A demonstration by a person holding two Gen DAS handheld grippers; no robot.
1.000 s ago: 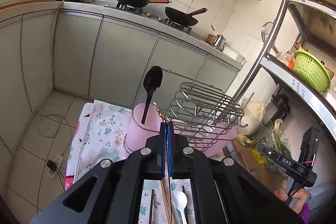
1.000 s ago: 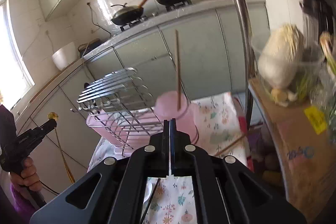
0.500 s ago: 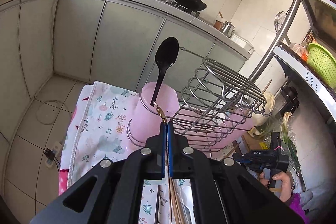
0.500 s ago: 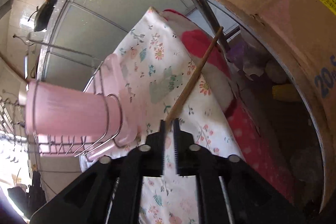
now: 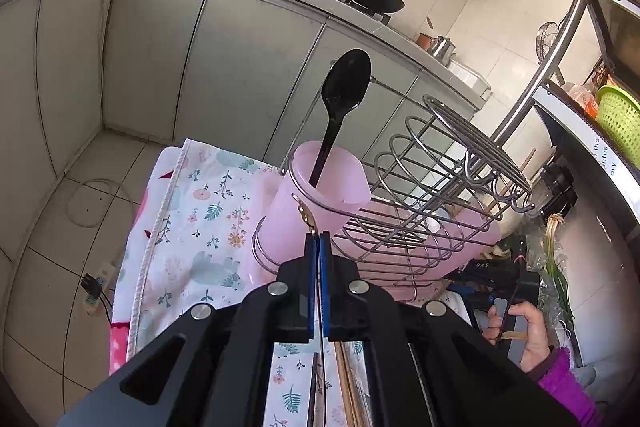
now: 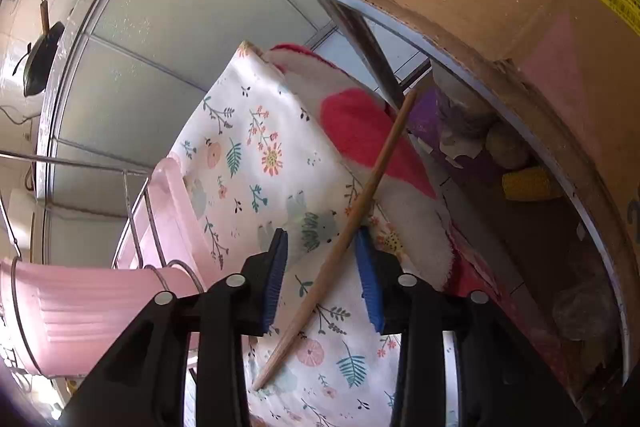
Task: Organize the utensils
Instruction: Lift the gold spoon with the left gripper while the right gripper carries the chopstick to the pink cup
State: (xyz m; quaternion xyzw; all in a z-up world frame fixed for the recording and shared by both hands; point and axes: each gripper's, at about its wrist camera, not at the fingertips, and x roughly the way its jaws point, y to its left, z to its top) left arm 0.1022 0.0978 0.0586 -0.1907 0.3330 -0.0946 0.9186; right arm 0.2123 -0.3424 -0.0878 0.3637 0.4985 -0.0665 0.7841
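In the left wrist view my left gripper (image 5: 318, 239) is shut on a thin gold-tipped utensil (image 5: 306, 217), its tip just below the rim of the pink cup (image 5: 316, 195) at the near end of the wire dish rack (image 5: 436, 195). A black spoon (image 5: 340, 107) stands in that cup. In the right wrist view my right gripper (image 6: 322, 251) is open, its fingers either side of a wooden chopstick (image 6: 352, 223) lying on the floral cloth (image 6: 256, 155). A second pink cup (image 6: 80, 311) shows at lower left.
More chopsticks (image 5: 346, 379) lie on the cloth under my left gripper. A cardboard box (image 6: 520, 11) with vegetables sits close on the right. A metal shelf post (image 5: 548, 55), a green basket (image 5: 620, 119) and kitchen cabinets (image 5: 160, 59) surround the table.
My right gripper tipped down from the rack to the cloth and opened around the lying chopstick. My left gripper moved closer to the cup with the black spoon, staying shut.
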